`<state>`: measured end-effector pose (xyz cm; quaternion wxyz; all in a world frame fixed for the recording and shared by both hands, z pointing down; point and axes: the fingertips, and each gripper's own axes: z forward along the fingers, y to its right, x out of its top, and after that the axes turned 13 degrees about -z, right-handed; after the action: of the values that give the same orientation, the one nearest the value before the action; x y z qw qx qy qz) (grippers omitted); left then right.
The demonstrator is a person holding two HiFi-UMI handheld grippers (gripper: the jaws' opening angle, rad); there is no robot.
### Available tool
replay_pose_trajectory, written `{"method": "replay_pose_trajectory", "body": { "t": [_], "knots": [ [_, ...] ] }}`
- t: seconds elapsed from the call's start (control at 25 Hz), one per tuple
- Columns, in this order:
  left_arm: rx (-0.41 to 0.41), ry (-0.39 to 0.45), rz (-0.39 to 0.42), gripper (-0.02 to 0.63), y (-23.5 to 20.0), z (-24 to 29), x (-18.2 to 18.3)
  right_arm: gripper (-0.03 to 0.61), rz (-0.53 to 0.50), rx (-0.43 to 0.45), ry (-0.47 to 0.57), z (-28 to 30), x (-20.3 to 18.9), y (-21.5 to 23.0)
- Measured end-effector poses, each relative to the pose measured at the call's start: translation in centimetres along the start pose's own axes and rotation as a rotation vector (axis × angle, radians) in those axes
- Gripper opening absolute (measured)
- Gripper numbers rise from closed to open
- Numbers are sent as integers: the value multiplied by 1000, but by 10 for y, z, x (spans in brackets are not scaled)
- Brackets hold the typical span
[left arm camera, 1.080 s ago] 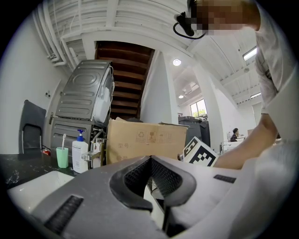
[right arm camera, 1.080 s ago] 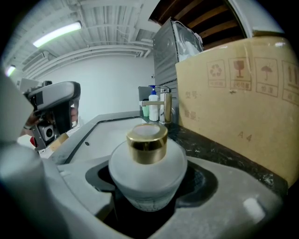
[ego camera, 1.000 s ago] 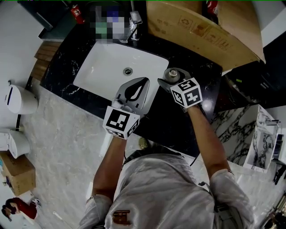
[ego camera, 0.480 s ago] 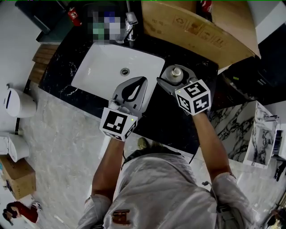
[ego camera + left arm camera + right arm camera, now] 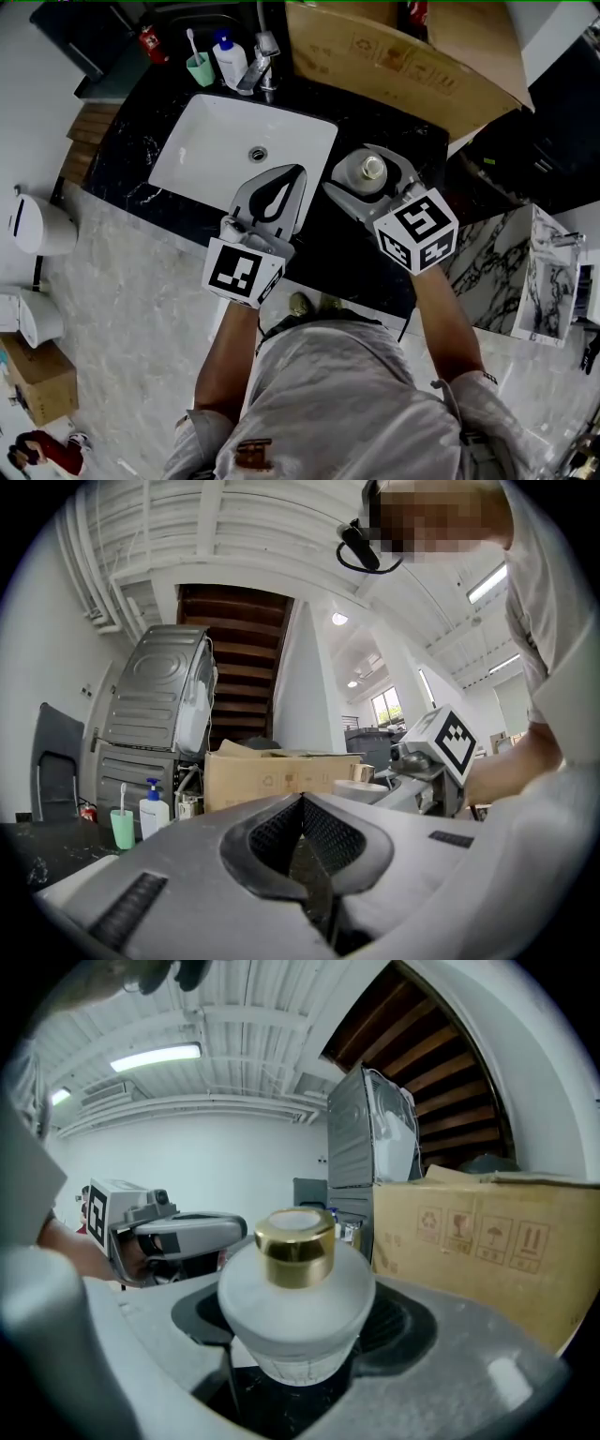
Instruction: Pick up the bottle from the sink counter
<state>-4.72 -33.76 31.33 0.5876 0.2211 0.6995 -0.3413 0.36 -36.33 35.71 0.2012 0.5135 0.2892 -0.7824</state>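
A squat frosted-glass bottle (image 5: 371, 170) with a gold cap stands upright between the fingers of my right gripper (image 5: 367, 185), which is shut on its lower body. In the right gripper view the bottle (image 5: 295, 1302) fills the middle, with the jaws of that gripper (image 5: 298, 1349) on both sides. It is over the black marble counter (image 5: 349, 255), to the right of the white sink (image 5: 211, 141). My left gripper (image 5: 277, 195) is shut with nothing in it, over the sink's near right edge. Its closed jaws (image 5: 305, 841) point toward the back wall.
A large cardboard box (image 5: 403, 52) leans over the counter's back right. By the faucet (image 5: 258, 67) stand a green cup with a toothbrush (image 5: 198, 67) and a white pump bottle (image 5: 228, 58). The floor is to the left, and a marble-patterned unit (image 5: 548, 281) is at the right.
My right gripper has drawn back toward the person with the bottle in it, and the bottle looks slightly larger now. The left gripper has barely moved.
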Motion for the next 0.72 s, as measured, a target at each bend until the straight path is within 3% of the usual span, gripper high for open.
{"method": "replay_pose_trajectory", "body": {
  "t": [0.72],
  "knots": [
    [-6,25,12,0,25,-11,7,337,-43,-2,63,-37,23,-26]
  ]
}}
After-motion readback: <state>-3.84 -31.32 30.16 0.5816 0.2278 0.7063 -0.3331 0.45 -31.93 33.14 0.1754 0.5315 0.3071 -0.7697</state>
